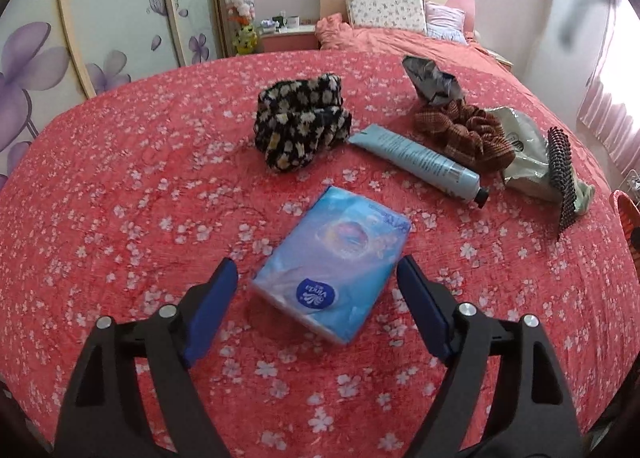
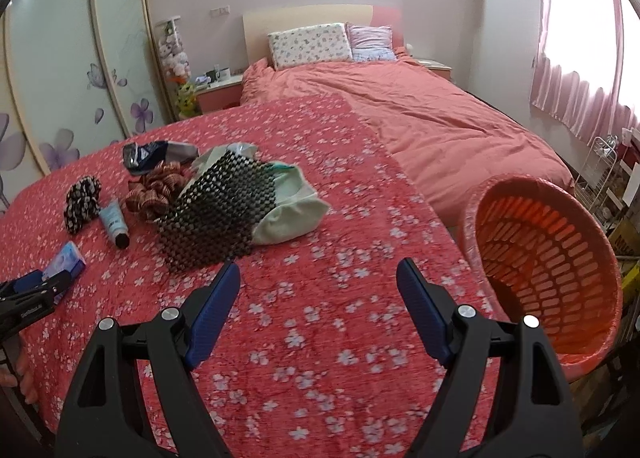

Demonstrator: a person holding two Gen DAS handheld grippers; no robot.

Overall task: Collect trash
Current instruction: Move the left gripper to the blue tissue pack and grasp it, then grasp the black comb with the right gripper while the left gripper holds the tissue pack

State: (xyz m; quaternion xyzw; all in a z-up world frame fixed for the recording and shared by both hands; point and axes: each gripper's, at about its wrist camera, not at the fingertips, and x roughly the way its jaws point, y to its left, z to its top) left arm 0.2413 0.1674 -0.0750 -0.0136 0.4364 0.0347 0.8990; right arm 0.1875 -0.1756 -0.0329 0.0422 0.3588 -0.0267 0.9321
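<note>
Left wrist view: the left gripper [image 1: 316, 282] hangs over the tissue pack [image 1: 332, 270] with its fingers spread; the pack lies between the blue pads [image 1: 212, 306], which do not press it. Beyond it on the bedspread [image 1: 120, 218] lie a floral scrunchie [image 1: 302, 126], a tube [image 1: 416, 160], a plaid scrunchie [image 1: 464, 130], a crumpled wrapper [image 1: 430, 78], a pale bag [image 1: 524, 150] and a beaded mat [image 1: 562, 174]. The wrapper and bag look like the trash, clustered toward the basket side. Right wrist view: the right gripper [image 2: 318, 286] is spread and empty above bare bedspread, between the mat and the orange basket [image 2: 548, 258], which stands at the bed edge, probably to receive trash.
</note>
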